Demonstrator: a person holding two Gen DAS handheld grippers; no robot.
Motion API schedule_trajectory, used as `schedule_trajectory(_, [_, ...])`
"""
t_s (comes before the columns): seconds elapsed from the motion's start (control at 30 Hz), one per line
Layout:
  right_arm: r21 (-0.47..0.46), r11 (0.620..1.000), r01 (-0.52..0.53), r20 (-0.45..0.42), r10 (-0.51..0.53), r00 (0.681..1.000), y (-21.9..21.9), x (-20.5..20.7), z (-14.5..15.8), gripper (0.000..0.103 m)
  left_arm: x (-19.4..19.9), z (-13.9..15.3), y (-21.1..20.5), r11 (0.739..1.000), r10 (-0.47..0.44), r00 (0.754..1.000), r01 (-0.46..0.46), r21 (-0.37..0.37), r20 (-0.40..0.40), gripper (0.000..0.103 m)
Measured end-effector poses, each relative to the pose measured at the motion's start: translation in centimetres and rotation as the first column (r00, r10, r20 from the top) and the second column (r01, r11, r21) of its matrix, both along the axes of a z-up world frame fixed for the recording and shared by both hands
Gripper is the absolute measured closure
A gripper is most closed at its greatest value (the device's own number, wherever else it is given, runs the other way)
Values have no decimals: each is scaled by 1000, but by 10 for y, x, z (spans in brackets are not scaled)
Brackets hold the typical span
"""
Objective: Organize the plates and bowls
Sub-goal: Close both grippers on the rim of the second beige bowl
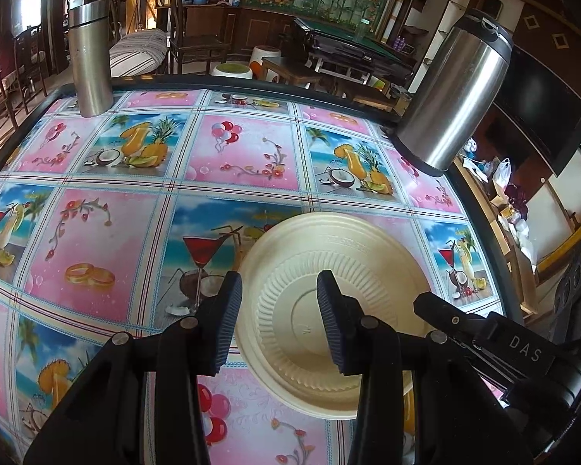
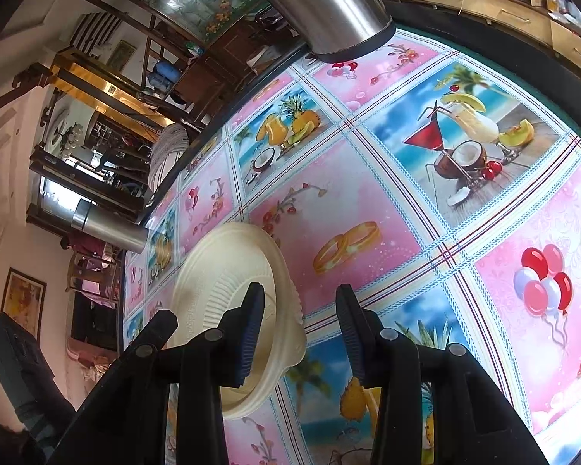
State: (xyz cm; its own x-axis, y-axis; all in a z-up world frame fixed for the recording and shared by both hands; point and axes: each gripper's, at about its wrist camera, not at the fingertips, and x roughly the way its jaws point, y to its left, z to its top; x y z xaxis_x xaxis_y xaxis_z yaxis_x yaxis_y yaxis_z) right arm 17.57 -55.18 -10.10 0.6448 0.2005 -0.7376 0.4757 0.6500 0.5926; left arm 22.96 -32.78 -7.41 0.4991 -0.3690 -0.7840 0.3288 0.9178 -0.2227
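1. Where writing can be read at all, it is the white letters "DAS" on the black body of the right tool (image 1: 523, 348), seen at the lower right of the left wrist view; raised lettering also runs along the rim of the cream plate (image 1: 329, 310), too small to read.
2. At the bench's (image 1: 97, 232) far left edge stands a slim steel flask (image 1: 91, 58); the bench wears a printed cloth of pink and beach squares.
3. The left tool (image 1: 279, 321) hangs over the plate with its fingers partly spread. The left finger (image 1: 226, 321) sits over the plate's left rim and the right finger (image 1: 331, 321) over its ribbed middle; whether either touches it I cannot tell.
4. The plate lies upside down on the bench, near the front, between the two tools.
5. The right tool (image 2: 300, 333) is also partly spread with only cloth in its gap; its left finger (image 2: 251, 333) overlaps the plate's edge, contact unclear.
6. A wide steel thermos (image 1: 453, 93) stands at the far right edge.
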Motion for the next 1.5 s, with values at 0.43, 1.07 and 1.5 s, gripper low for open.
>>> schedule_trajectory(0.43, [-8, 1000, -4, 19, 4, 1000, 6, -2, 3, 61, -1, 2, -2, 999, -31, 1000, 31, -18, 5, 65])
schedule_trajectory(1.07, [-18, 1000, 9, 5, -9, 1000, 6, -3, -2, 70, -7, -5, -14, 997, -79, 997, 79, -6, -8, 65])
schedule_trajectory(1.5, [3, 1000, 5, -6, -5, 1000, 7, -3, -7, 76, -6, -13, -16, 996, -89, 995, 89, -5, -37, 65])
